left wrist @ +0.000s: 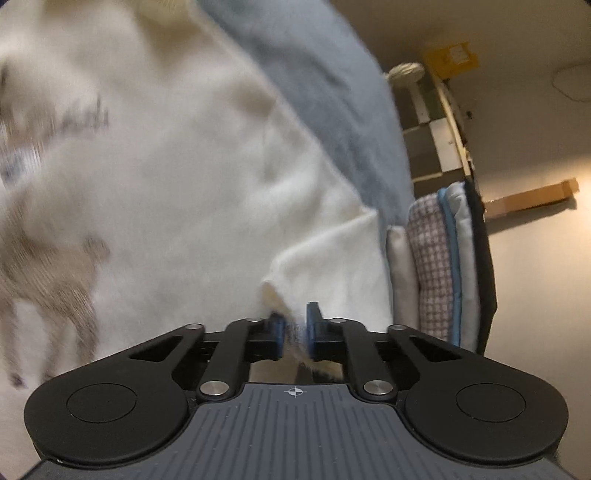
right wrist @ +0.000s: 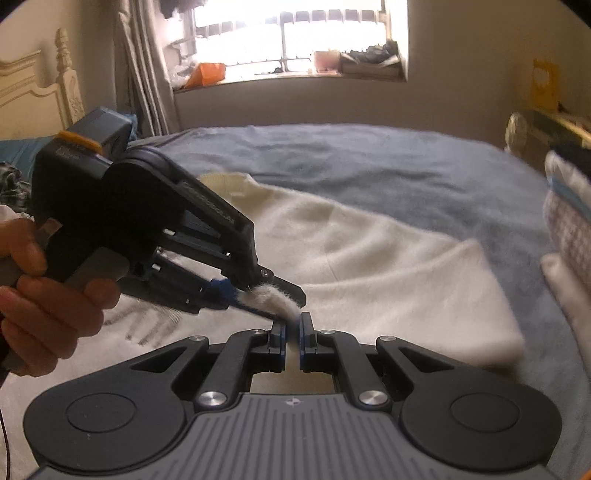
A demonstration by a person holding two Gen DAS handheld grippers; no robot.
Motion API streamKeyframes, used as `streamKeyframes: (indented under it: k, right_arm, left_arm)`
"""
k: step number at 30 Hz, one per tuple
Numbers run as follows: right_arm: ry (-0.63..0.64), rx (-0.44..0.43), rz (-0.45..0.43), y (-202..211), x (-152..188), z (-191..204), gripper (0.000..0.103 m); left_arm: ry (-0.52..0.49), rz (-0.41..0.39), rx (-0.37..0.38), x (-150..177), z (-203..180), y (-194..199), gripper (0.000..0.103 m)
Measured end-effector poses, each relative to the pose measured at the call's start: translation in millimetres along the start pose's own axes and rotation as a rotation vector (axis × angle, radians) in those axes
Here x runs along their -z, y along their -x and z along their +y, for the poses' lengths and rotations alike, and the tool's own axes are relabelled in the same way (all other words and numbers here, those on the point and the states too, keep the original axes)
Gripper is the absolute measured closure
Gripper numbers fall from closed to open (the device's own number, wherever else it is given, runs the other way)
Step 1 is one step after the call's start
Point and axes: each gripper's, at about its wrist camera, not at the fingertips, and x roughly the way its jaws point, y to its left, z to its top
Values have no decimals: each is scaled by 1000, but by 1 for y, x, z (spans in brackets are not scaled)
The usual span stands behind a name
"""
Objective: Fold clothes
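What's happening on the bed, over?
Both tongs, left and right, shut on cream sweater edge. Sweater spread on blue blanket. Nothing in the way.

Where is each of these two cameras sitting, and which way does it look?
Left wrist: rides the left gripper, looking along its fingers at the cream sweater; no hand shows.
Right wrist: rides the right gripper, facing the window; a hand holds the left gripper.
Shared: sweater, blue blanket, folded stack.
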Motion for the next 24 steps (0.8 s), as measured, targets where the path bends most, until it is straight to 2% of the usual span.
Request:
streamKeyframes:
  k: [6,8,13,18,24]
  right_arm:
    - [130,-67,-47,-2,-55,44,97]
    - [134,-129,-45,-8,-76,62,97]
    - [124,-305,-13,-36,-112,117,97]
    - [142,-376,52,-77,-117,178,97]
    - [128,-397,131,-123,-100,227,97]
  left_arm:
    - [-162,-116,-81,-29,-17,65,99]
    - [-217,-140,-123,-41,-14,94,99]
    - [-277,-191,-260,-64,16,158,99]
    - [-225,-206,-339,-72,69,190,99]
    - [-218,-207,-410,-68,124,197,99]
